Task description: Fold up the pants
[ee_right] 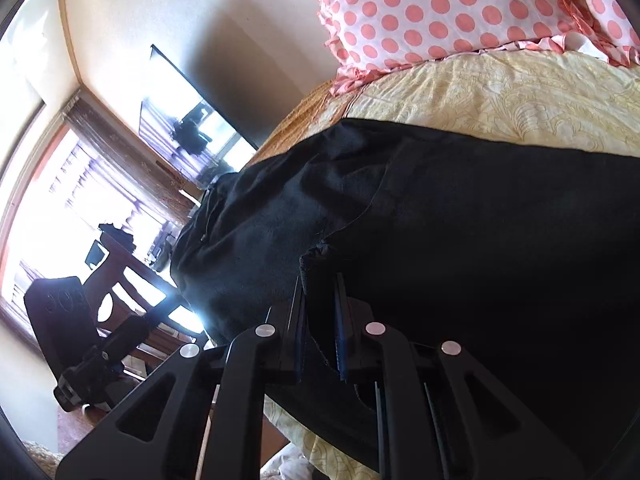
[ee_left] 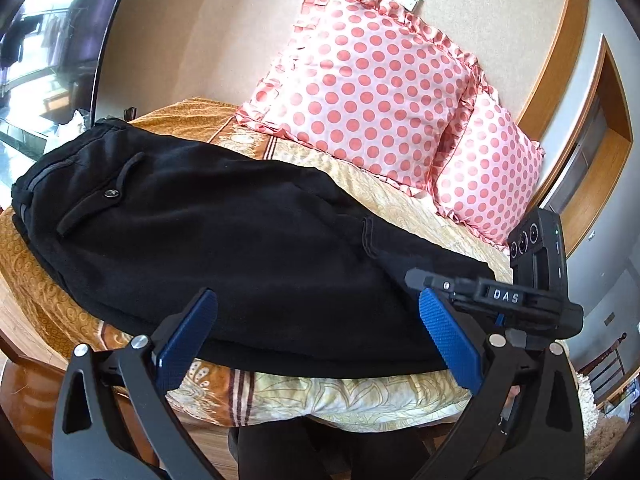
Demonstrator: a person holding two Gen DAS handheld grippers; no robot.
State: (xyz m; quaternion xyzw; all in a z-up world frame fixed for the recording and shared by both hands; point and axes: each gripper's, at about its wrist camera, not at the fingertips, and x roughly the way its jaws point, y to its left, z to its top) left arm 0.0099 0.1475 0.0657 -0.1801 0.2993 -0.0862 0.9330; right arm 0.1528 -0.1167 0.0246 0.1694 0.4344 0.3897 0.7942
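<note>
Black pants [ee_left: 208, 240] lie folded lengthwise across the bed, waistband at the left with a buttoned back pocket up. My left gripper [ee_left: 320, 312] is open, its blue pads [ee_left: 188, 332] spread over the near edge of the pants, holding nothing. My right gripper [ee_right: 320, 316] is shut on a fold of the pants [ee_right: 460, 220] at the leg end. It also shows in the left wrist view [ee_left: 472, 288], low at the right end of the pants.
Two pink polka-dot pillows [ee_left: 360, 88] lean on the wall behind the pants. The yellow patterned bedspread [ee_left: 360, 396] covers the bed; its near edge drops to a wooden floor. A window, a wooden chair [ee_right: 132, 280] and a dark wall panel [ee_right: 192, 120] are at the left.
</note>
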